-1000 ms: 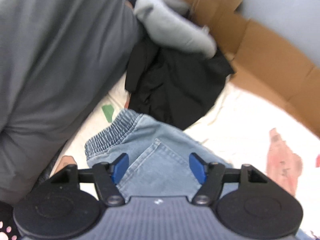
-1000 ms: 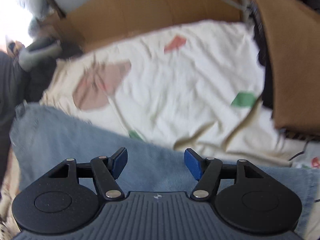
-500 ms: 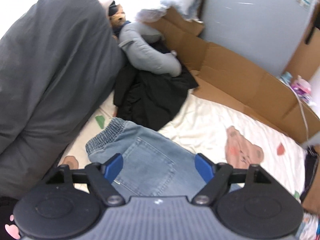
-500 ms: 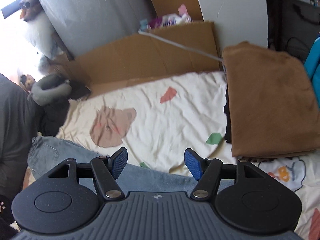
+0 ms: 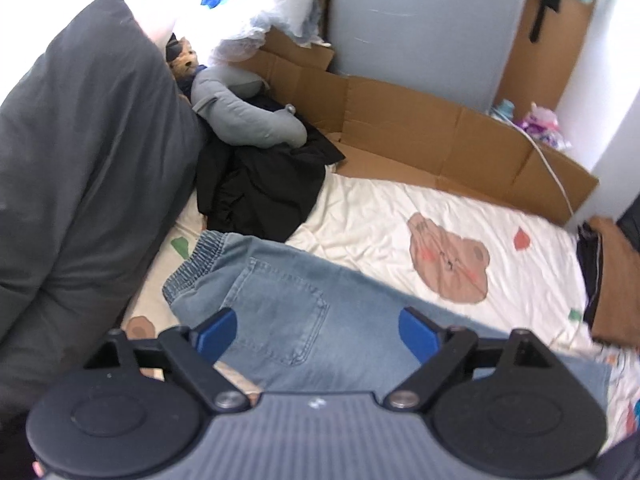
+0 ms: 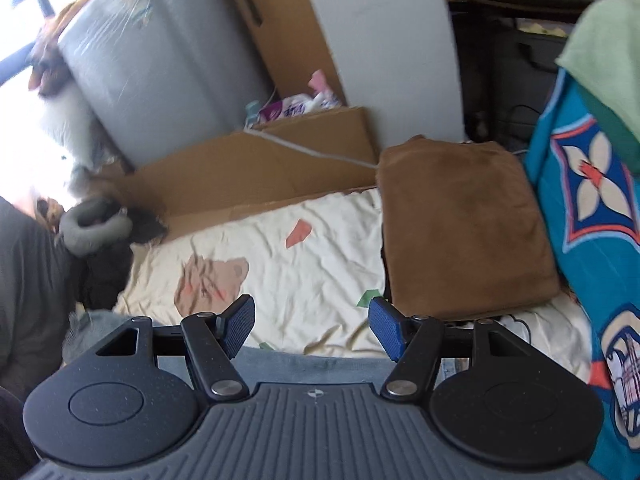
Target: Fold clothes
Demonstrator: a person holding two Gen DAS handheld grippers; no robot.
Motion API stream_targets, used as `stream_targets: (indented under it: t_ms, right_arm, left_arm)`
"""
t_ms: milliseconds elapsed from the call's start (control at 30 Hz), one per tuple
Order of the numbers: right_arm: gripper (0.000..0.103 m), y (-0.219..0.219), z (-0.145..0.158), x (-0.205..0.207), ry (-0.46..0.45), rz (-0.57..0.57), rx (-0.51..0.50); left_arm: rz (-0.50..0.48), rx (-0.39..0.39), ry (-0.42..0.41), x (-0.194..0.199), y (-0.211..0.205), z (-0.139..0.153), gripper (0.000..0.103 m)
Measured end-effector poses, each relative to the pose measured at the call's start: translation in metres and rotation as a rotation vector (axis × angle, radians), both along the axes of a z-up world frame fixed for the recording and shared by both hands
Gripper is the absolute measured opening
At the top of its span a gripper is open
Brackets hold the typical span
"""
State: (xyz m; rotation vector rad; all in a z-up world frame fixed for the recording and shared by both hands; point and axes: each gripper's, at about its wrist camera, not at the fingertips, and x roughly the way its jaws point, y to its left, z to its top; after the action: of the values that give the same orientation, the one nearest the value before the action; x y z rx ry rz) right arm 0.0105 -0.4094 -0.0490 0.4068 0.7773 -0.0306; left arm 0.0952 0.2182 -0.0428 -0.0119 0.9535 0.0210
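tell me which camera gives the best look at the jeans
The left wrist view: the jeans show their elastic waistband and back pocket, spread on the sheet. The right wrist view catches only a strip of denim behind the open right claw.

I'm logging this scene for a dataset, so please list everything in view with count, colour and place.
light blue denim jeans: one, lying flat on the bed nearest the cameras.
cream bedsheet with bear print: one, covering the bed.
crumpled black garment: one, beyond the jeans' waistband.
grey neck pillow: one, on the black garment.
dark grey duvet: one, left bed edge.
folded brown blanket: one, right end of bed.
flattened brown cardboard: along the far bed edge.
teal patterned fabric: one, far right.
left gripper: fingers apart, empty, over the jeans.
right gripper: fingers apart, empty.
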Motion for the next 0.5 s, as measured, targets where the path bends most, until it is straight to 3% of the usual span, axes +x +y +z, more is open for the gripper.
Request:
stream_targets:
  t_ms: [200,500]
  right_arm:
    - [0.07,-0.027,-0.019,-0.022,0.038,-0.04,0.028]
    - [0.069,-0.064,-0.105,-0.058,0.102,-0.055,0.12]
  left_arm:
    - [-0.011,0.018,0.012,-0.019,-0.011,0.006,0.094]
    - [-0.023,0.051,0.041,-0.037,-0.049,0.005,0.094]
